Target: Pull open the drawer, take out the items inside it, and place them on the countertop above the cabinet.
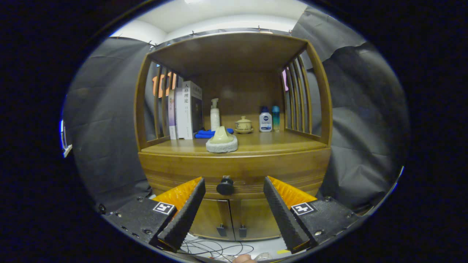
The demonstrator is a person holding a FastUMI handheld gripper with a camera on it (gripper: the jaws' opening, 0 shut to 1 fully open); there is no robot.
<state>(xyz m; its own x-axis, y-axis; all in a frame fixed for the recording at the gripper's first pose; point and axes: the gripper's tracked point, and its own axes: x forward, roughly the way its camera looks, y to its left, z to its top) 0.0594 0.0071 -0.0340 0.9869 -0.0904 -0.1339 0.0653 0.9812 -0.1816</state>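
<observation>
- Gripper view: the gripper [234, 204] is held with its fingers spread wide apart and nothing between them; the round dark drawer knob [225, 185] is seen in the gap, just beyond the fingertips and slightly nearer the left finger.
- The drawer [234, 175] is seen closed, its front flush with the wooden cabinet [166, 171]; its contents are hidden, so it cannot be told whether anything lies inside.
- On the countertop [278, 143] above the knob a pale pointed object on a white ring-shaped base [221, 140] is set near the front edge. Whether it came out of the drawer cannot be judged.
- Two stages are fitted by this scene: a drawer yet to be pulled, or one emptied and pushed shut again.
- Behind that object, deeper on the countertop, a blue cloth [208, 133], a pump bottle [215, 115], a small lidded cup on a saucer [243, 125], a white lotion bottle [265, 119] and a teal bottle [275, 117] are ranged; upright books [186, 111] are stood to the left of them.
- Below the knob two cabinet doors [230, 219] are shut, and loose cables [215, 249] are strewn on the floor.
- Nothing is seen between fingers and knob.
</observation>
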